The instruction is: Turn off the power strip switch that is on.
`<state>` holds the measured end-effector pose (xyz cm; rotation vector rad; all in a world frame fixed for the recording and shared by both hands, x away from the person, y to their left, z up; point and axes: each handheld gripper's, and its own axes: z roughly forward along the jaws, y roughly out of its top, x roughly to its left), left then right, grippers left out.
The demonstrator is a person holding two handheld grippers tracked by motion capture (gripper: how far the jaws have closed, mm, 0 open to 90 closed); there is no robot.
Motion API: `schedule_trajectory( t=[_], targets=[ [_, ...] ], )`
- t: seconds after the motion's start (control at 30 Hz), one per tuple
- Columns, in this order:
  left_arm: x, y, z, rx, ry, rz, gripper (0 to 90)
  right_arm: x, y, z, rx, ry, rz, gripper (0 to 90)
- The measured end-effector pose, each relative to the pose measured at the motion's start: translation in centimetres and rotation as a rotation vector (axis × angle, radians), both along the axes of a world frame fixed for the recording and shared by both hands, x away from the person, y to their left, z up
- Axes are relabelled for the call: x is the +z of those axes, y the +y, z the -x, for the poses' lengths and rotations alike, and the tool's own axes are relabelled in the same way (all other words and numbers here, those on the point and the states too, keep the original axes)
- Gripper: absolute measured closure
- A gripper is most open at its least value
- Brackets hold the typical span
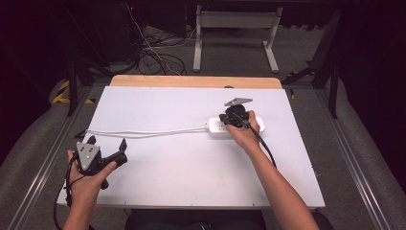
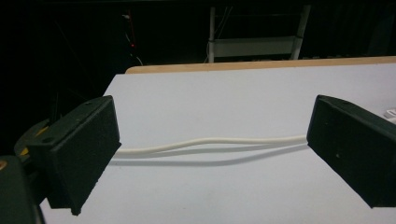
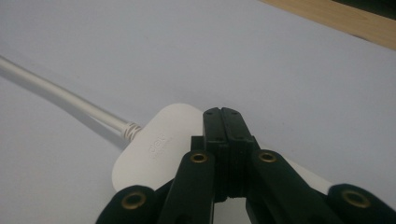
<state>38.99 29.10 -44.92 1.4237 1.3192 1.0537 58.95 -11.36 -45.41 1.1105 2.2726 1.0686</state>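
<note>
So the right gripper [image 3: 223,114] has its jaws fully closed w/ nothing between them, tips right over the power strip [image 3: 154,144], which lies flat mid-table. It's white, rounded, w/ a white cord [image 1: 143,131] running left. Left gripper [image 1: 106,142]: jaws wide open, holding nothing.

The bench [image 1: 191,158] is white and flat, with a strip of light wood along its far edge. A white power strip [image 1: 218,128] lies on it. From the power strip a white cord [image 1: 143,132] runs across the bench to its left edge.
</note>
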Motion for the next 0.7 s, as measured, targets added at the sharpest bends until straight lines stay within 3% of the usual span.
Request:
schedule_trajectory(
  t=[0.7],
  targets=[
    [-0.08, 0.0, 0.13, 0.008, 0.004, 0.0, 3.2, -0.48, -0.04, -0.47, -0.02, 0.046, 0.014, 90.0]
  ],
)
